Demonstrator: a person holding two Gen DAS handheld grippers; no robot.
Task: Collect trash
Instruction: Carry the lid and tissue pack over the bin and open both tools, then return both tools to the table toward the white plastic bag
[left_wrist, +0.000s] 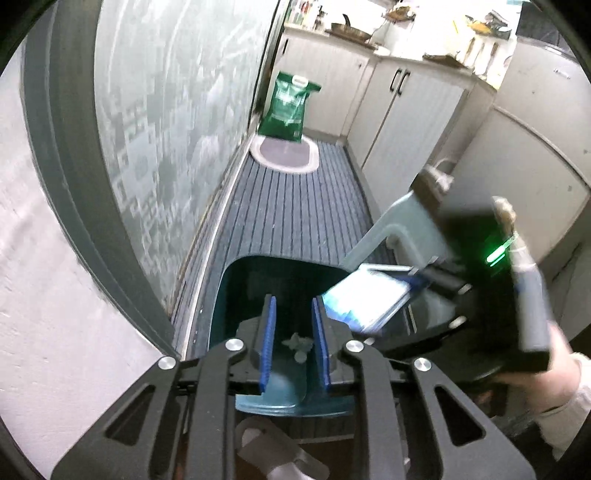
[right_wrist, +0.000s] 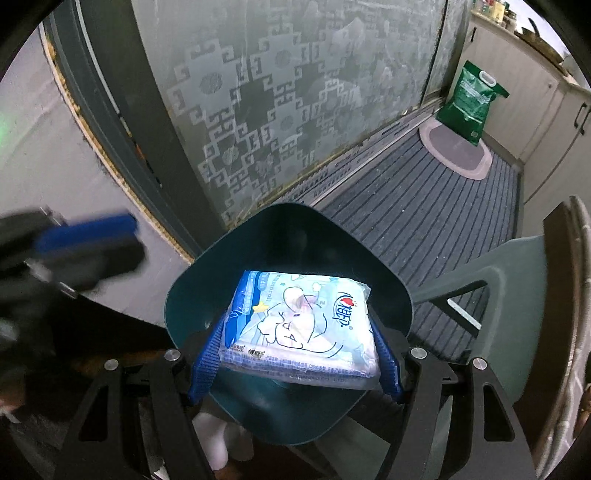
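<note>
The right gripper's (right_wrist: 295, 354) blue fingers (right_wrist: 205, 360) squeeze a white-and-blue tissue pack (right_wrist: 301, 328) right over the open dark green bin (right_wrist: 288, 236). The left gripper's (left_wrist: 293, 345) fingers are close together, holding nothing.

- One bin (right_wrist: 288, 251), dark teal, open at the top.
- One tissue pack (right_wrist: 301, 332), white and blue.
- One small crumpled scrap (left_wrist: 297, 343) down in the bin.
- Two tools: the left tool (left_wrist: 293, 345) and the right tool (right_wrist: 295, 354).
- Four blue pads, two on each tool.
- One green bag (left_wrist: 288, 105) on the floor.
- One oval mat (left_wrist: 284, 155) before the bag.
- One chair (right_wrist: 491, 295), grey-green.
- One frosted glass door (right_wrist: 288, 110) with pattern.
- One pan (left_wrist: 349, 31) on the tabletop (left_wrist: 402, 53).
- One hand (left_wrist: 546, 373) visible, on the right tool.
</note>
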